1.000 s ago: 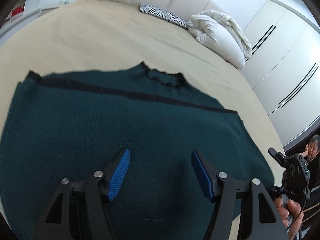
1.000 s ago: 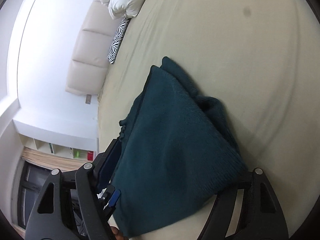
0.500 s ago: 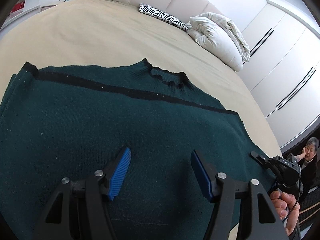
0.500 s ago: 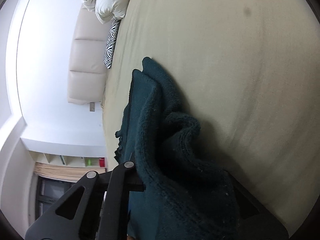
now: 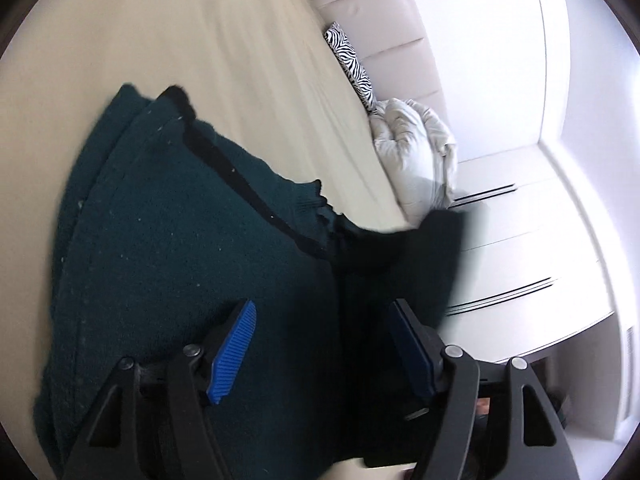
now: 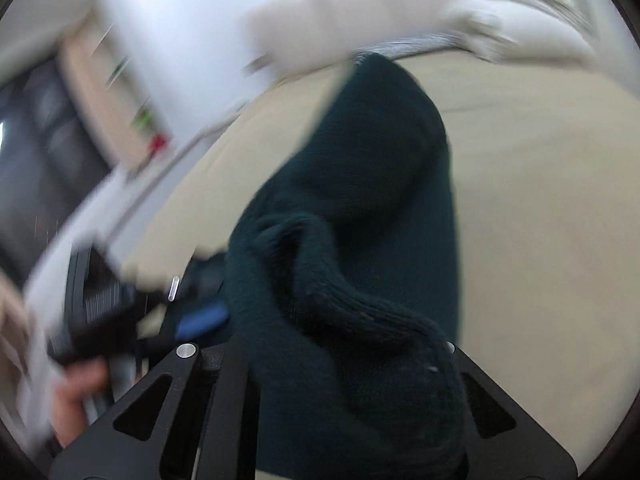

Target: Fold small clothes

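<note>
Left gripper (image 5: 322, 344) is seen with its jaws widening, blue pads (image 5: 234, 350) kept apart and nothing pinched between them. Below and ahead of it the dark green sweater (image 5: 168, 248) is spread over the beige bed (image 5: 168, 28), its black-trimmed neckline turned away from the gripper. One raised fold of the sweater is caught, blurred, just beyond the right-hand pad. A zebra-print cushion (image 5: 352, 66) and a white duvet (image 5: 416, 160) are seen at the headboard.

Over to the right wrist view, heavily blurred: the right gripper (image 6: 340, 360) is clamped on the sweater (image 6: 360, 208), a thick roll of knit bunched in the jaws and trailing away over the bed (image 6: 540, 200). No containers are seen in either view.
</note>
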Demonstrator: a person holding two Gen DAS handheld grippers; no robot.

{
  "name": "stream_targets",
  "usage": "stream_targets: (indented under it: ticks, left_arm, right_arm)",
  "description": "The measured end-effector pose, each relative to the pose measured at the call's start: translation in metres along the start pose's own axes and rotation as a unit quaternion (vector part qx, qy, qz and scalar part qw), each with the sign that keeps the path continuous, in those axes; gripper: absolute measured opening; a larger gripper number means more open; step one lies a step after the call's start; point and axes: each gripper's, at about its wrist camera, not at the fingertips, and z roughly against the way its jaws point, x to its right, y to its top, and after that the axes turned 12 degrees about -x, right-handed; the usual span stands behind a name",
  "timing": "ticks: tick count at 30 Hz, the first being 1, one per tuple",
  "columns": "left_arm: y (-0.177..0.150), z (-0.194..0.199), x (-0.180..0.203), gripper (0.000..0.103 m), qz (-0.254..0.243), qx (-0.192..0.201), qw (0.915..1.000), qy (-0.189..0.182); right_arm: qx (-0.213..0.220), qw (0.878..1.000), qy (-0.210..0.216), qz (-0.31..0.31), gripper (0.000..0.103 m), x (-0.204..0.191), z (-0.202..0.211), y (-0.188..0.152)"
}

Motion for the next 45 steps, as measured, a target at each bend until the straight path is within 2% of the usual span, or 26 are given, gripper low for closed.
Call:
stream_targets:
  ticks: [1, 4, 9, 12, 14, 16, 17, 22, 26, 29, 36, 42, 45]
  left_arm:
    - [0.003, 0.001, -0.002, 0.072, 0.002, -0.009, 0.9999, 0.005]
    - [0.005, 0.0, -0.001, 0.078, -0.003, -0.02, 0.9998, -0.005]
    - [0.016, 0.002, -0.001, 0.084, 0.026, -0.023, 0.999, -0.028]
    - [0.019, -0.006, 0.003, 0.083, 0.023, -0.031, 0.9992, -0.007]
    - [0.023, -0.015, 0.006, 0.064, 0.022, -0.045, 0.9985, 0.019]
    - [0.026, -0.024, 0.001, 0.018, 0.036, -0.067, 0.9967, 0.03]
    - [0.027, -0.024, -0.002, 0.015, 0.044, -0.07, 0.9959, 0.038]
    - [0.03, -0.012, -0.002, 0.014, 0.026, -0.066, 0.9959, 0.056]
    - [0.036, 0.001, 0.003, 0.014, 0.0, -0.071, 0.9948, 0.073]
    - [0.045, 0.019, 0.009, 0.014, -0.029, -0.064, 0.9927, 0.097]
    - [0.065, 0.044, 0.0, 0.014, -0.051, -0.059, 0.9869, 0.141]
    - [0.074, 0.033, -0.013, 0.015, -0.06, -0.065, 0.9831, 0.16]
    - [0.072, 0.044, -0.031, 0.019, -0.042, -0.056, 0.9892, 0.129]
  right_arm:
    - [-0.023, 0.997, -0.024, 0.063, 0.011, -0.028, -0.019, -0.008]
    - [-0.048, 0.988, -0.055, 0.14, 0.011, -0.066, -0.048, -0.028]
    - [-0.037, 0.981, -0.085, 0.173, 0.011, -0.079, -0.054, -0.039]
    - [-0.027, 0.976, -0.098, 0.192, 0.011, -0.079, -0.05, -0.044]
    - [-0.018, 0.973, -0.105, 0.204, 0.011, -0.082, -0.049, -0.048]
    - [-0.017, 0.97, -0.109, 0.216, 0.013, -0.088, -0.049, -0.051]
    - [-0.02, 0.968, -0.11, 0.226, 0.014, -0.092, -0.051, -0.052]
    - [0.002, 0.952, -0.129, 0.279, 0.015, -0.104, -0.034, -0.072]
    - [0.029, 0.944, -0.131, 0.302, 0.009, -0.115, -0.016, -0.084]
    - [0.039, 0.929, -0.13, 0.345, 0.008, -0.138, -0.019, -0.094]
    - [0.033, 0.921, -0.096, 0.376, 0.008, -0.166, -0.042, -0.098]
    - [0.013, 0.917, -0.088, 0.389, 0.011, -0.182, -0.057, -0.098]
    - [-0.02, 0.919, -0.081, 0.385, 0.014, -0.186, -0.08, -0.099]
